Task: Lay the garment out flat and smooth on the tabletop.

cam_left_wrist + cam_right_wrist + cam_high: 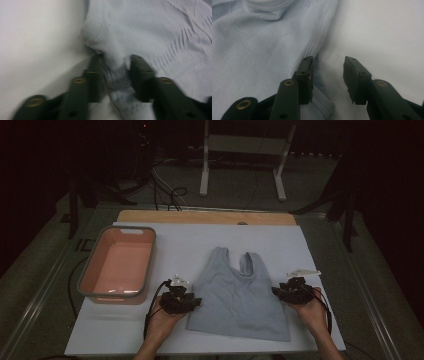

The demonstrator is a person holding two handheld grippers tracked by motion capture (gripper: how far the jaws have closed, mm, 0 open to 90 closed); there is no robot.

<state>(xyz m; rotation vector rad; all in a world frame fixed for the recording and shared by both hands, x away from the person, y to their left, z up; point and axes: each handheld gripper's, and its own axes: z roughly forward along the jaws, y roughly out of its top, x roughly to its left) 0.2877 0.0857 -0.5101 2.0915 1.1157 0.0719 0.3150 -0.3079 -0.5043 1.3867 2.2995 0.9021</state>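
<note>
On the white table (125, 330), my left gripper (113, 72) straddles the vest's (237, 295) hem unclenched; my right gripper (328, 75) gapes beside its edge: seat both deeper before squeezing.

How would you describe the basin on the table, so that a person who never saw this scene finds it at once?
Start from the white table. On its far left part, left of the flat grey sleeveless top, stands the basin. It is a rectangular tub, pink inside with a grey rim, with nothing visible in it, and the only container there.
</note>
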